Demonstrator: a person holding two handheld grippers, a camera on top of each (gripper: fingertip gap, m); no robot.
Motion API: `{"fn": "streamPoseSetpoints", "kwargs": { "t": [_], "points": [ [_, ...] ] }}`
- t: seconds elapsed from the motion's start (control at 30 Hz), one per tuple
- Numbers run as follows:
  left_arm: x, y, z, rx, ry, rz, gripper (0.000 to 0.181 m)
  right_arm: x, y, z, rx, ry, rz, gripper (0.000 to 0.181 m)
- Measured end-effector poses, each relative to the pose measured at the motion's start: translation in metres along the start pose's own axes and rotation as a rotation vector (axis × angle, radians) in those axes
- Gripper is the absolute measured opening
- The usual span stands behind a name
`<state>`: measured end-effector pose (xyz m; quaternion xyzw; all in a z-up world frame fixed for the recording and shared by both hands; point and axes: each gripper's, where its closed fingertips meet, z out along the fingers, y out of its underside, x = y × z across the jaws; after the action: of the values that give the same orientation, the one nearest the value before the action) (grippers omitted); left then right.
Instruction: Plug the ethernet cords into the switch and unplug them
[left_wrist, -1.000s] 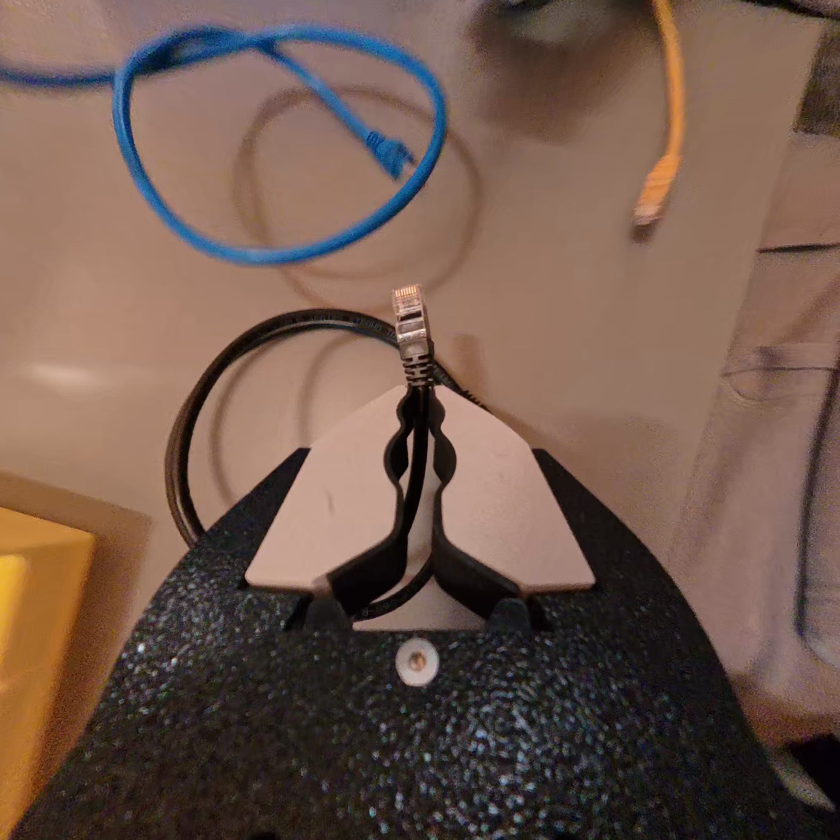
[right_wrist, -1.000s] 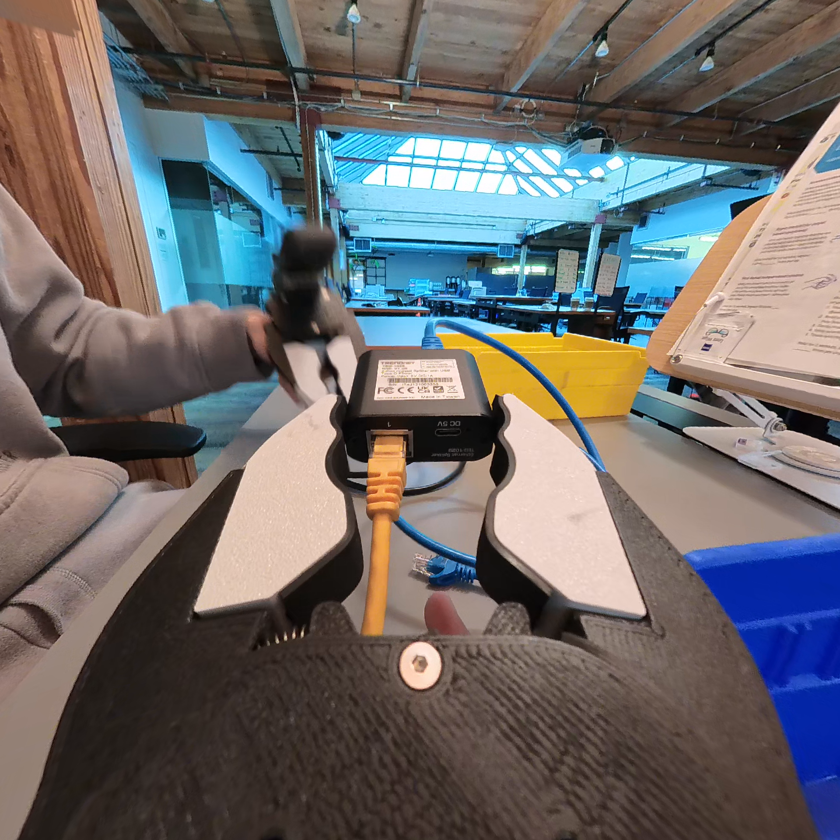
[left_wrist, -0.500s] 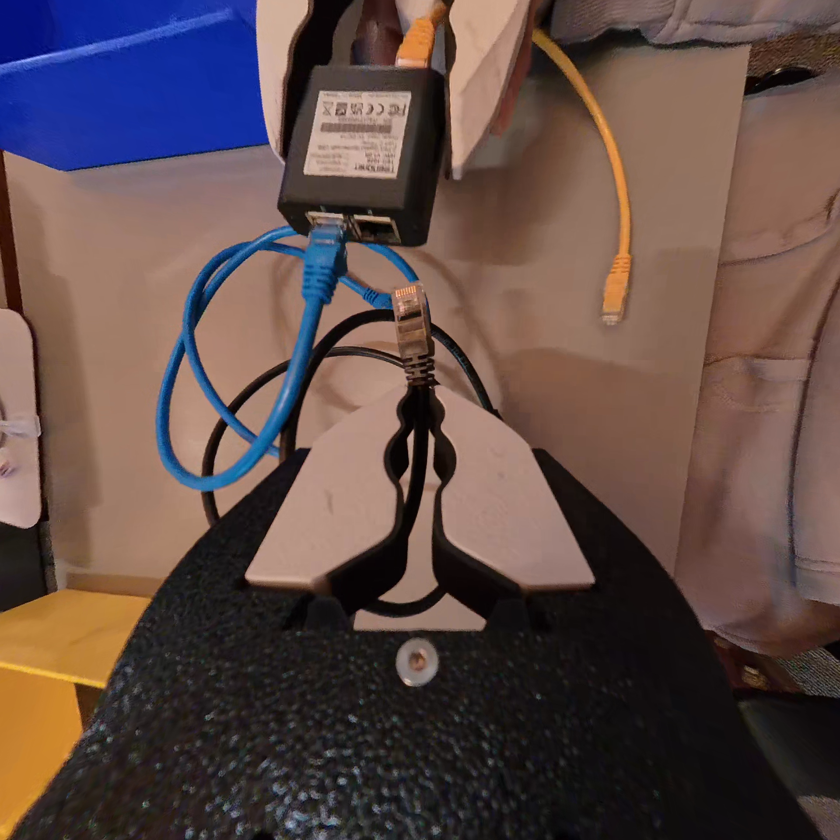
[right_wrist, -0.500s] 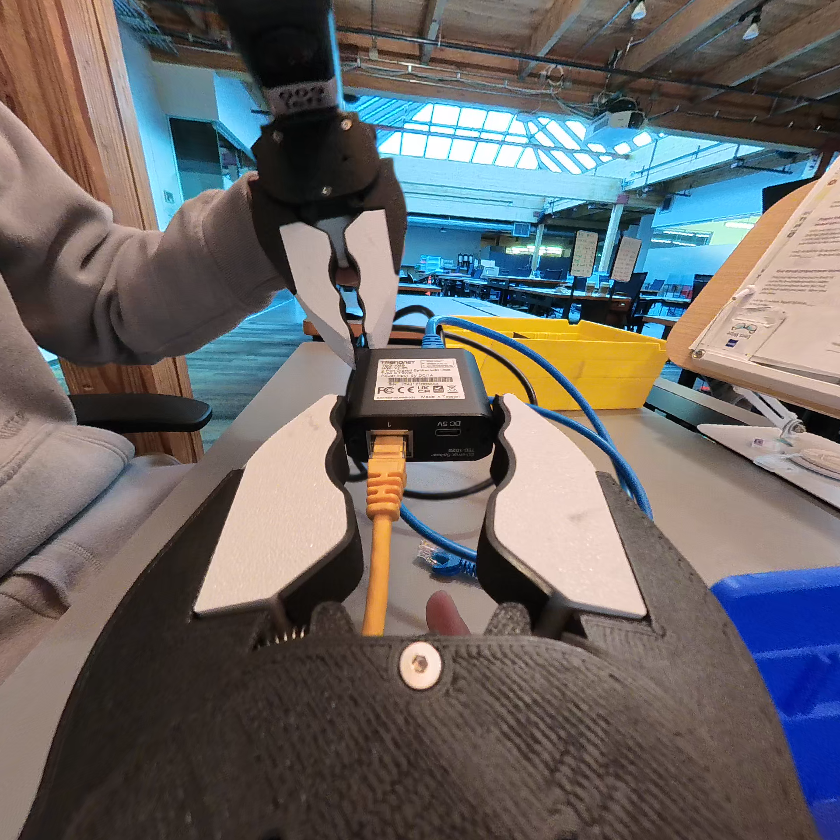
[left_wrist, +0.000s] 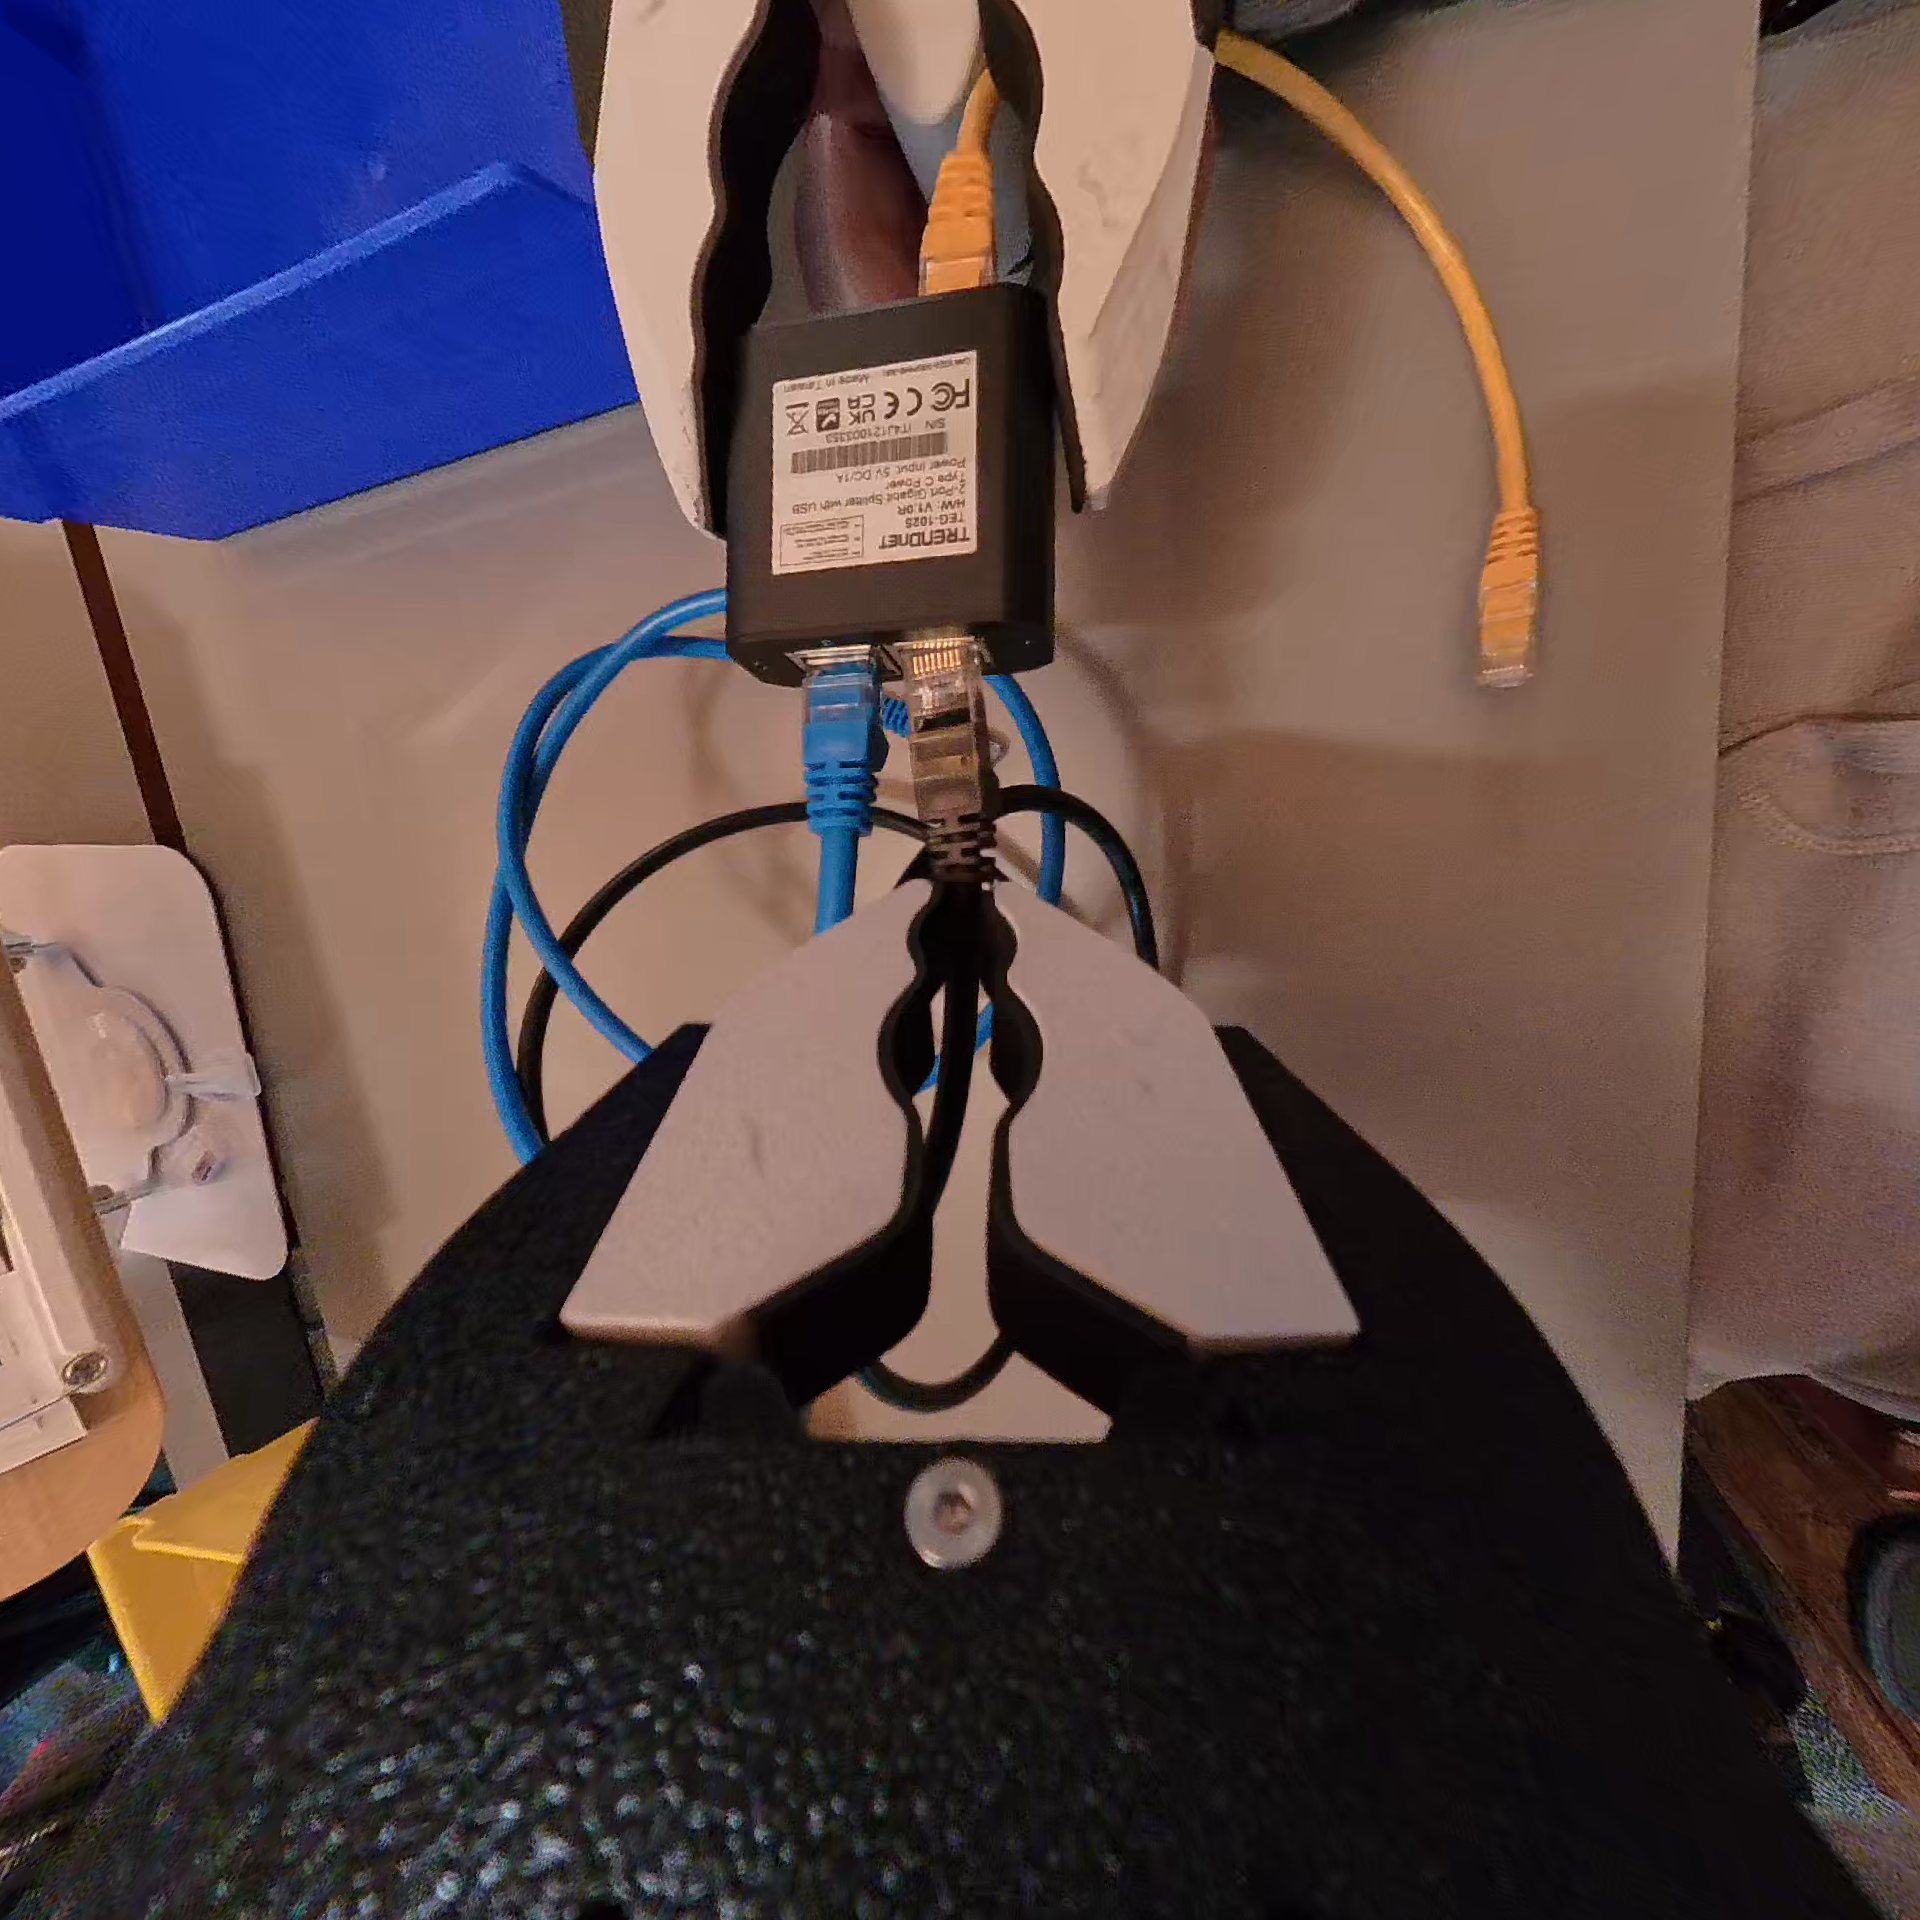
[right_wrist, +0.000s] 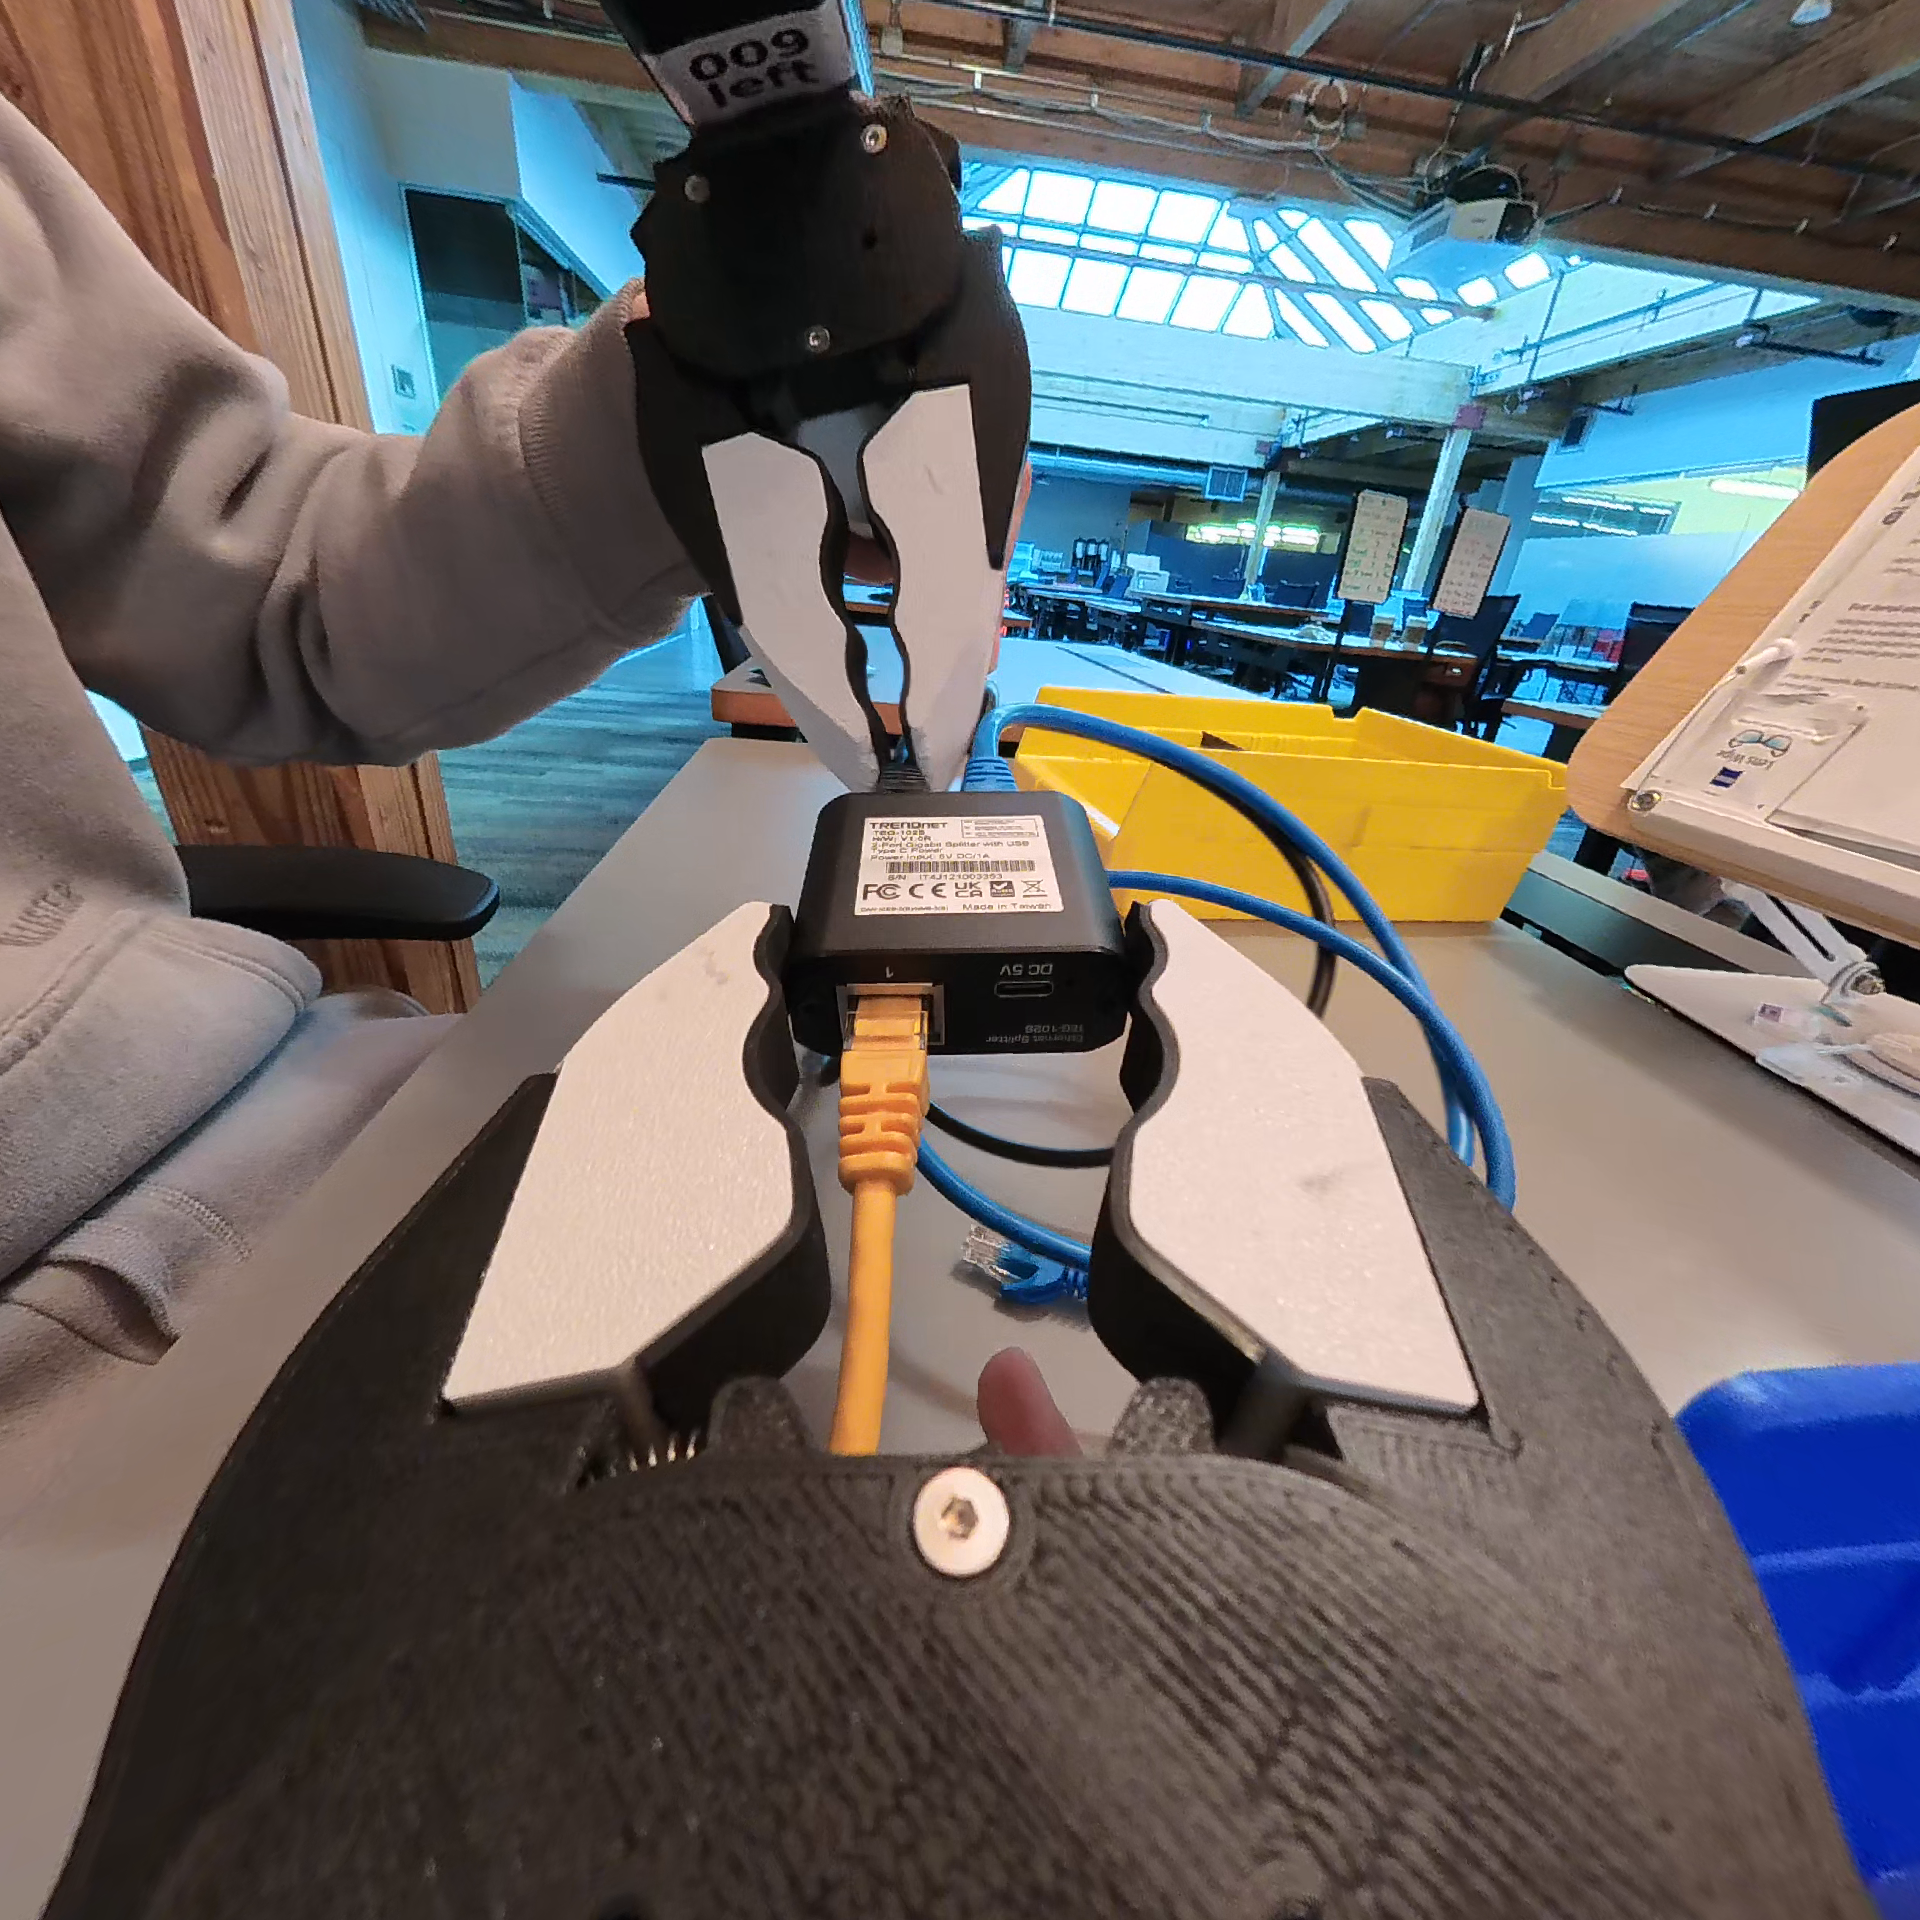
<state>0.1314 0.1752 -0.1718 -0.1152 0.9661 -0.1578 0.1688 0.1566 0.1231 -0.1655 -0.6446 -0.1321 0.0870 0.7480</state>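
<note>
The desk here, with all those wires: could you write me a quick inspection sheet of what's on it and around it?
Surface: grey table.
Job's things: black switch, lifted off the table.
Clutter: yellow bin, blue bin.
Grippers: right claw shut on the switch; left claw shut on the black cord, its plug at a switch port.
Cables: orange cord and blue cord plugged in.
Surroundings: open hall with desks, document stand.

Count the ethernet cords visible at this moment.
3. The yellow cord is plugged into the switch's near side; the blue cord sits in a far-side port; the black cord, clamped in the left gripper, is at the port beside it.
</note>
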Motion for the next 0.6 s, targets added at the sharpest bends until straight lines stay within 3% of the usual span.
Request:
{"fn": "streamPoseSetpoints", "kwargs": {
  "t": [0.03, 0.2, 0.47, 0.6],
  "points": [
    [-0.001, 0.001, 0.001, -0.007, -0.003, -0.002, 0.004, 0.0, 0.0, 0.0, 0.001, 0.002, 0.003, 0.062],
    [-0.003, -0.002, 0.003, 0.024, -0.015, -0.063, 0.004, -0.001, 0.005, 0.004, -0.043, 0.003, -0.01, 0.062],
    [-0.01, -0.014, 0.002, 0.378, -0.124, -0.274, 0.008, 0.006, -0.01, -0.006, 0.088, 0.034, 0.031, 0.062],
    [-0.01, -0.012, 0.0, 0.519, -0.071, -0.446, 0.01, 0.007, -0.009, -0.005, 0.085, 0.033, 0.037, 0.062]
  ]
}}
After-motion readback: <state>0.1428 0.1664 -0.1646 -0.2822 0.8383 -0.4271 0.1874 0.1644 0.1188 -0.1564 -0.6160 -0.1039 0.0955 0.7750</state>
